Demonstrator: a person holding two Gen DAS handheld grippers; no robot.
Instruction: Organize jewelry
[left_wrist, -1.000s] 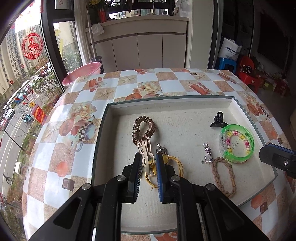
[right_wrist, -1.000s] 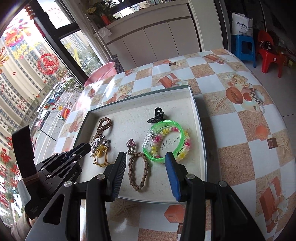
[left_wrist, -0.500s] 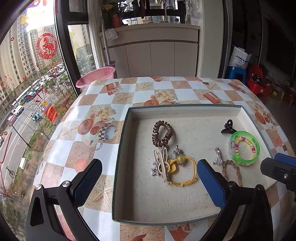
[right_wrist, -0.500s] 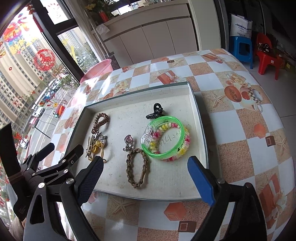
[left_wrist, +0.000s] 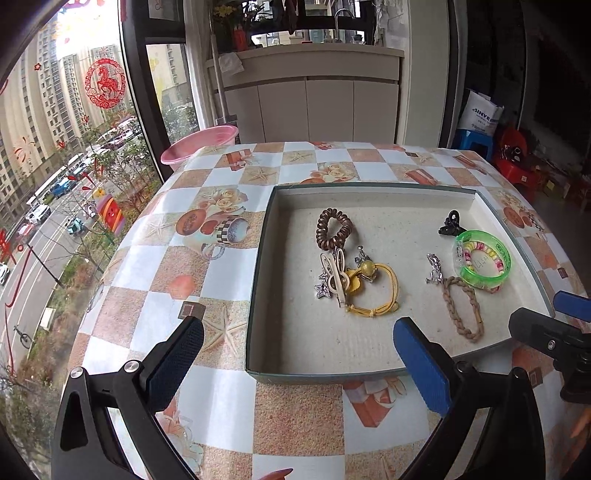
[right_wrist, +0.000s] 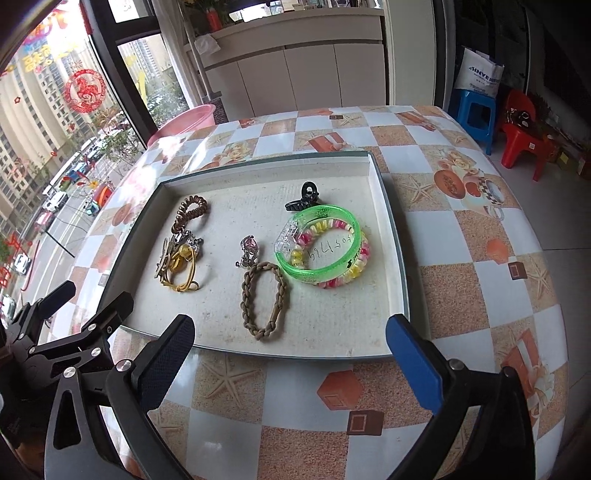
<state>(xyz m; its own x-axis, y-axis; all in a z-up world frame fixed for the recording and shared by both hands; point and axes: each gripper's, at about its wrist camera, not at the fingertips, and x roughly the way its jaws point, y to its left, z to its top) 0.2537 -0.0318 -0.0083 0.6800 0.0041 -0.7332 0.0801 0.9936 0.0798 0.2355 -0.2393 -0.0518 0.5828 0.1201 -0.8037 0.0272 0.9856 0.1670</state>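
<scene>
Blue-padded, your left gripper (left_wrist: 295, 347) hangs wide and empty at the tray's (left_wrist: 258, 280) near edge; the right gripper's (right_wrist: 291, 339) jaws are opening, nothing between. All jewelry lies in the tray on the desk (right_wrist: 480, 258). Next, untangle the left cluster (left_wrist: 351, 277), I'd judge.

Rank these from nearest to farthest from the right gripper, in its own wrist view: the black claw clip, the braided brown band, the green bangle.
1. Braided brown band, near tray edge, just ahead of the right gripper.
2. Green bangle, mid-tray, right.
3. Black claw clip, behind the bangle.
</scene>
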